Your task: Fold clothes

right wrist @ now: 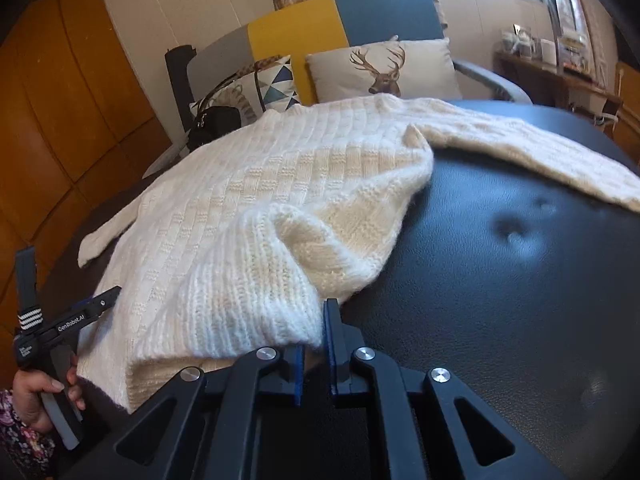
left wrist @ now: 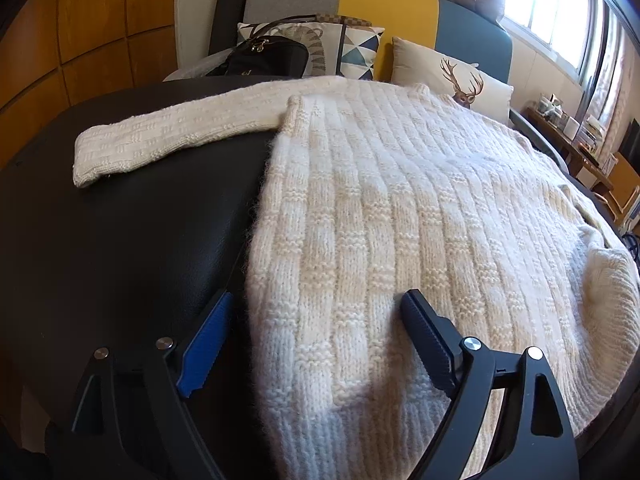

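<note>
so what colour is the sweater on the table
Cream-white sweater with a ribbed, checkered knit; clearest in the left wrist view.

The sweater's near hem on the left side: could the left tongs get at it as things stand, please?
Probably yes: the left tongs stand open astride the cream sweater at its edge, nothing between, on the black table.
</note>
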`<state>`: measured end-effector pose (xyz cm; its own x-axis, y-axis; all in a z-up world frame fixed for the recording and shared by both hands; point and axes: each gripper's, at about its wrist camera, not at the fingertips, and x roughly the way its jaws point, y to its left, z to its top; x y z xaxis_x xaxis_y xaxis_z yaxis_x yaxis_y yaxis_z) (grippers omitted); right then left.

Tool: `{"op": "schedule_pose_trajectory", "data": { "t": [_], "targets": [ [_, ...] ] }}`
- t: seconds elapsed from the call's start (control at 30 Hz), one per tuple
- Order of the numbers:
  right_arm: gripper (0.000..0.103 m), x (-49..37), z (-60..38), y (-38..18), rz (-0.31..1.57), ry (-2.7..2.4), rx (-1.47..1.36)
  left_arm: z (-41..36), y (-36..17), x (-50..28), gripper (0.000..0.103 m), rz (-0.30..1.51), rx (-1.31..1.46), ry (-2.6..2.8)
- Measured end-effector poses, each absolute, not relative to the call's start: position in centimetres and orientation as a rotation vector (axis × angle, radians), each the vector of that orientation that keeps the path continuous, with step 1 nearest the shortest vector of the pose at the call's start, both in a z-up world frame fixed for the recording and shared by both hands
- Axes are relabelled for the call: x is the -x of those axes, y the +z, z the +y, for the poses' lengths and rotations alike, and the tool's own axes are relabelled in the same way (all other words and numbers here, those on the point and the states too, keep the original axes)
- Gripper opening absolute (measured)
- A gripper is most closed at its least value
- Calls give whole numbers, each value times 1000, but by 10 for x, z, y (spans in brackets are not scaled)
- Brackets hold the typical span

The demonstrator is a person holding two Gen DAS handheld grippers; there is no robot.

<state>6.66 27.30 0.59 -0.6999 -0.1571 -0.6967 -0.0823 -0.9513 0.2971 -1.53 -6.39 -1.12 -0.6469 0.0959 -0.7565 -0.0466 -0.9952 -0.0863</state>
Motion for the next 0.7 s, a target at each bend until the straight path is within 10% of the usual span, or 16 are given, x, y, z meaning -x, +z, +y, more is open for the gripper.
{"op": "schedule_pose_trajectory", "data": {
  "t": [0.7],
  "targets": [
    [2, -117, 306, 106, -505, -3135, -845, -78, -3, 33, 99, -147, 1443, 2690]
  ]
}}
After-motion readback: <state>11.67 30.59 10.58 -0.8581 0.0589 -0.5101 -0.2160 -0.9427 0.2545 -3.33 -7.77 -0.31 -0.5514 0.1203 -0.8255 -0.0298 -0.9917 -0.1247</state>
